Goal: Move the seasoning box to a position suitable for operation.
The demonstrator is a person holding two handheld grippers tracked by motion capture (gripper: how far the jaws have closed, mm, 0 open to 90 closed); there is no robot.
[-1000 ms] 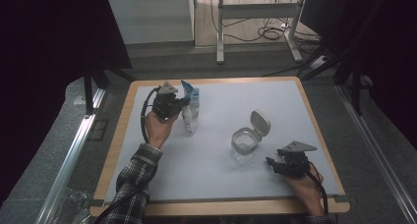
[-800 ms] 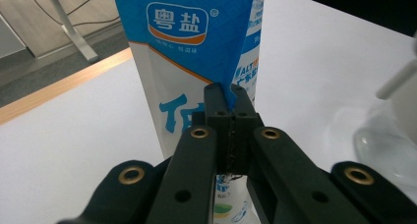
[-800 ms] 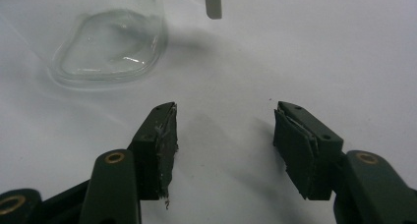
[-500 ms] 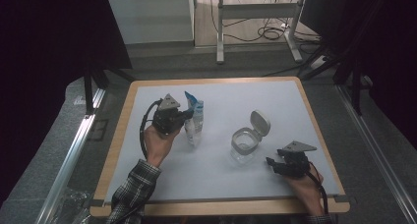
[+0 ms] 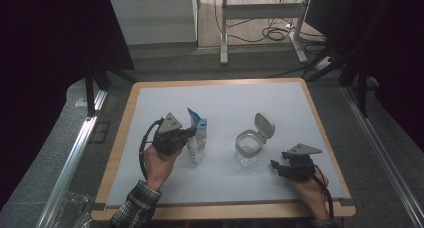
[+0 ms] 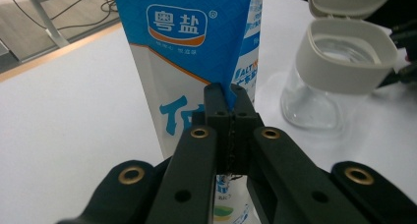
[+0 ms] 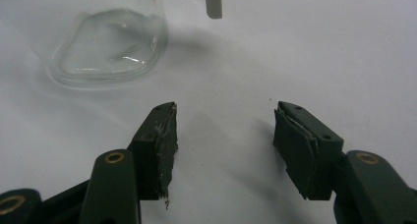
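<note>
A blue and white salt bag (image 5: 197, 133) stands upright left of centre on the white table, and my left gripper (image 5: 189, 136) is shut on its edge. The left gripper view has the bag (image 6: 187, 62) pinched between the two closed jaws of the left gripper (image 6: 229, 94). To the right stands a clear glass jar (image 5: 248, 149) with its white flip lid (image 5: 264, 124) open; it is also in the left gripper view (image 6: 339, 71). My right gripper (image 5: 276, 166) rests near the front right, open, a little right of the jar (image 7: 105, 37), with nothing between its fingers (image 7: 223, 135).
The white mat (image 5: 225, 103) lies on a wooden-edged table (image 5: 117, 148). Metal rails (image 5: 70, 158) run along the left side. Desk legs and cables (image 5: 270, 33) stand on the floor beyond the far edge.
My left gripper has carried the salt bag toward the front of the table and slightly right. The right gripper and the jar have stayed put.
</note>
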